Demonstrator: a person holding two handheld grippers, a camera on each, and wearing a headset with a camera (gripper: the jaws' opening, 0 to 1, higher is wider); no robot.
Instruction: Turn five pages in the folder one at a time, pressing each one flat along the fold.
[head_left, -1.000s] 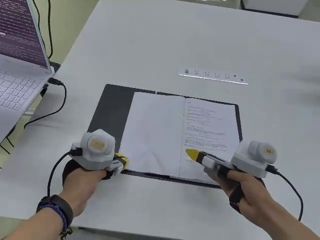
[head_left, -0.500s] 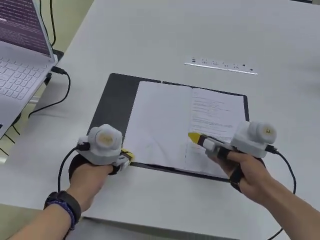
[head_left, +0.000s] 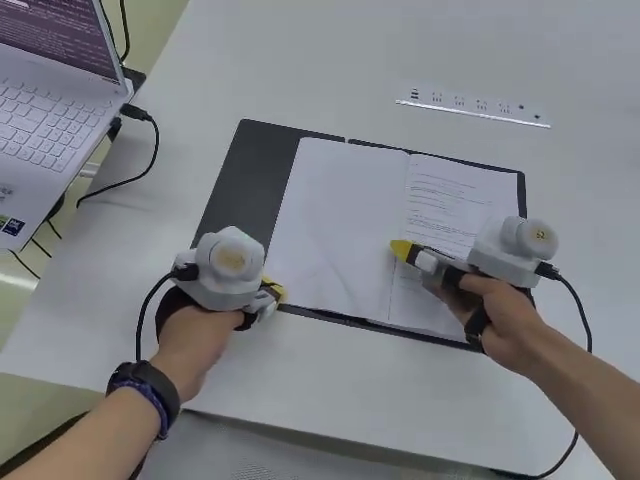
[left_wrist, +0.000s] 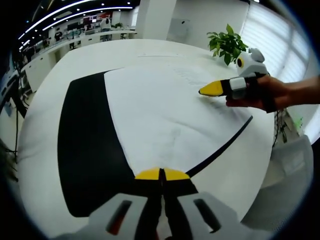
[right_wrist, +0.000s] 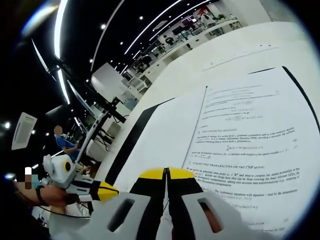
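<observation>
A black flat folder (head_left: 245, 190) lies open on the white table (head_left: 320, 60), near the front edge of the table; its left page, a blank white sheet (head_left: 335, 230), covers most of the left cover, and its right page, a white sheet with printed lines of text (head_left: 450, 205), lies flat on the right cover.

The left tongs (head_left: 272, 293), grey with yellow tips, are at the near edge of the folder, at the lower left corner of the blank sheet; in the left gripper view the two yellow tips (left_wrist: 161, 173) stand together with only a thin line between them, and I see nothing held between them.

The right tongs (head_left: 400, 249) point to the left across the printed sheet, and their yellow tip is at the fold between the two pages; in the right gripper view the tips (right_wrist: 166, 173) are together above the printed text; if they press on the paper, I cannot tell.

The two tongs are well apart, with the blank sheet between them.

An open silver laptop (head_left: 50, 110) stands at the left of the table, and a black cable (head_left: 130, 180) runs from it over the table edge; a narrow socket strip (head_left: 475, 108) is set in the table behind the folder.
</observation>
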